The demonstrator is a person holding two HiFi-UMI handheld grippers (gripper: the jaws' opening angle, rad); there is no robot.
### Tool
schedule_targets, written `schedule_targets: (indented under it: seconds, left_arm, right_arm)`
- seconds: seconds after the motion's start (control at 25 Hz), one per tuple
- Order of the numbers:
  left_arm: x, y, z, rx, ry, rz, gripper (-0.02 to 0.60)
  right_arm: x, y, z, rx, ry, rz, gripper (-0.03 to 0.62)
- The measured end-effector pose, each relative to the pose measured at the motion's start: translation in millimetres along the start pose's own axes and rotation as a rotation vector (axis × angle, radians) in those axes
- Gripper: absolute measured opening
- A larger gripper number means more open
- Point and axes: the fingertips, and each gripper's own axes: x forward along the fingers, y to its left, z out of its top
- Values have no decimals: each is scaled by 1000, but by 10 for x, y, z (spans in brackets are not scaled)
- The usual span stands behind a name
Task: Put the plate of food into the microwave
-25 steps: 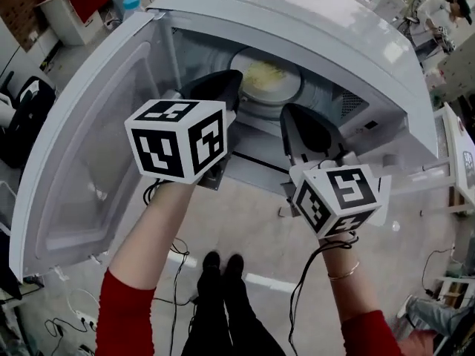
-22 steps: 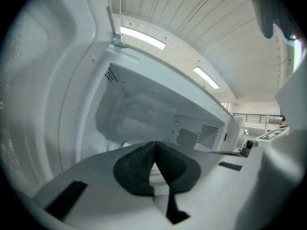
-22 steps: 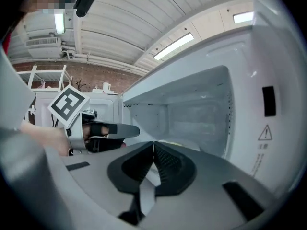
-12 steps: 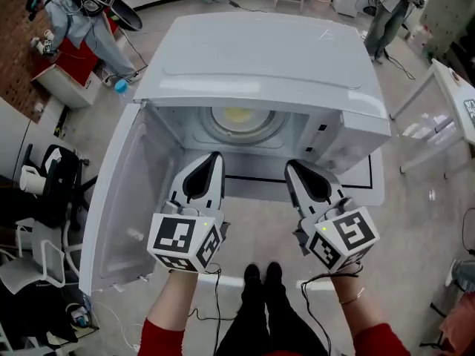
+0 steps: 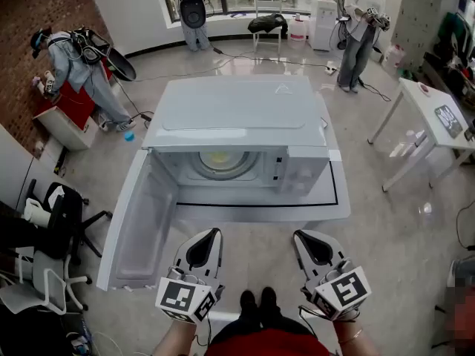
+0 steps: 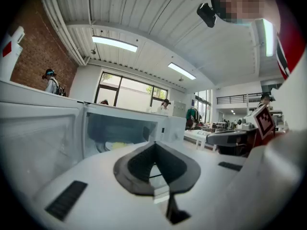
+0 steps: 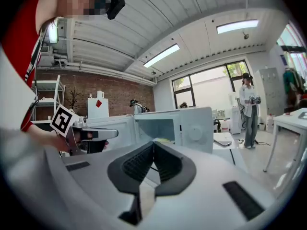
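Note:
The white microwave (image 5: 237, 113) stands with its door (image 5: 137, 221) swung open to the left. Inside, the plate of yellow food (image 5: 220, 160) rests on the turntable. Both grippers are well back from the opening, near the person's feet. My left gripper (image 5: 210, 234) is shut with nothing in it, and my right gripper (image 5: 306, 238) is also shut and empty. In the left gripper view the shut jaws (image 6: 154, 150) point at the open cavity, where the food (image 6: 117, 146) shows. In the right gripper view the jaws (image 7: 153, 150) face the microwave (image 7: 184, 126).
The microwave sits on a low white table (image 5: 304, 208). Another white table (image 5: 434, 117) stands at the right. A black chair (image 5: 63, 206) is at the left. People stand at the far left (image 5: 70, 61) and far right (image 5: 360, 21). Cables lie on the floor.
Both grippers have drawn back out of the microwave's mouth toward the person. The plate stays inside, and the door is still open.

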Motion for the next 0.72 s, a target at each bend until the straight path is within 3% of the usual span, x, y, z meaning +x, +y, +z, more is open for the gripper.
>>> schedule_targets:
  seconds: [0.28, 0.4, 0.72]
  left_arm:
    - [-329, -305, 215, -2, -64, -7, 9]
    - [-468, -395, 249, -39, -91, -17, 9]
    - [-636, -476, 183, -58, -117, 27, 9]
  right_arm:
    - [-256, 103, 280, 20, -79, -8, 15]
    - [-322, 171, 378, 26, -127, 0, 15]
    - [-471, 307, 385, 19, -181, 16, 15]
